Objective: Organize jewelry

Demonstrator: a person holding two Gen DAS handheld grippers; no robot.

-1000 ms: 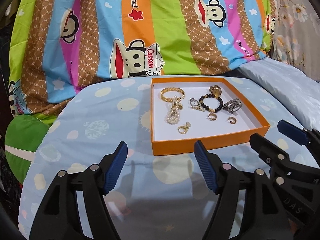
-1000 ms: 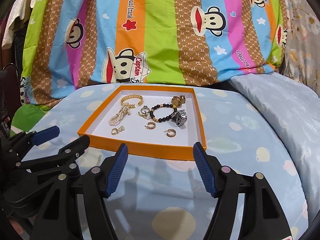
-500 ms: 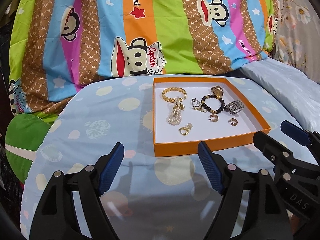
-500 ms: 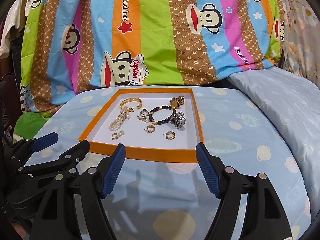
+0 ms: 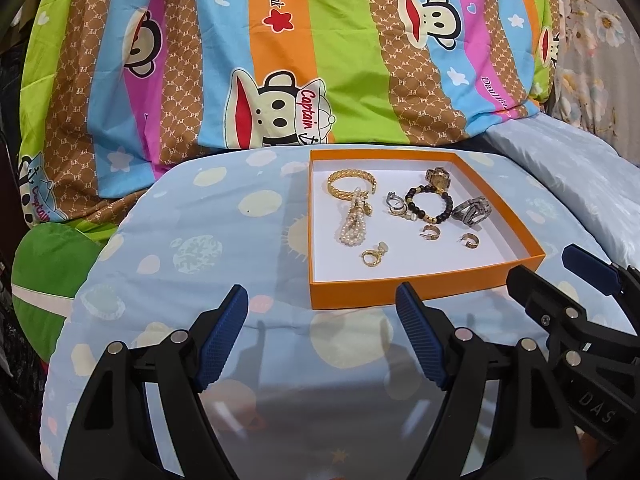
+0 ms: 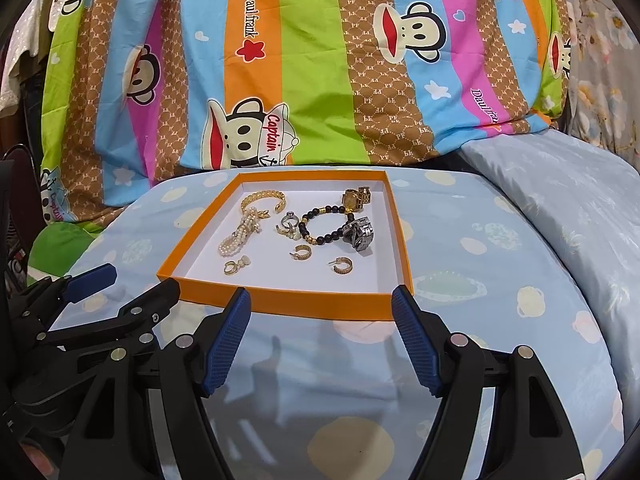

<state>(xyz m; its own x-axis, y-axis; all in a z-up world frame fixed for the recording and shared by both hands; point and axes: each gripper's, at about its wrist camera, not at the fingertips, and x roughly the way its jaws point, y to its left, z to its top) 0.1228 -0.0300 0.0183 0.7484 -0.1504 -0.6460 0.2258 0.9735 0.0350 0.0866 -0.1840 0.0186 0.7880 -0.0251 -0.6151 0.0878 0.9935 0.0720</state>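
Note:
An orange tray with a white floor lies on a light blue cushion. In it lie a gold bangle, a pearl strand, a black bead bracelet, a gold watch, a silver watch, rings and several gold hoop earrings. My left gripper is open and empty, just before the tray's near left corner. My right gripper is open and empty before the tray's near wall.
A striped cartoon-monkey blanket rises behind the cushion. A pale blue pillow lies to the right. A green cushion sits low on the left. The right gripper shows at the left view's right edge, the left gripper at the right view's left edge.
Both grippers have drawn back and risen slightly, so the tray sits a little farther up in both views. Both stay open; the jewelry has not moved.

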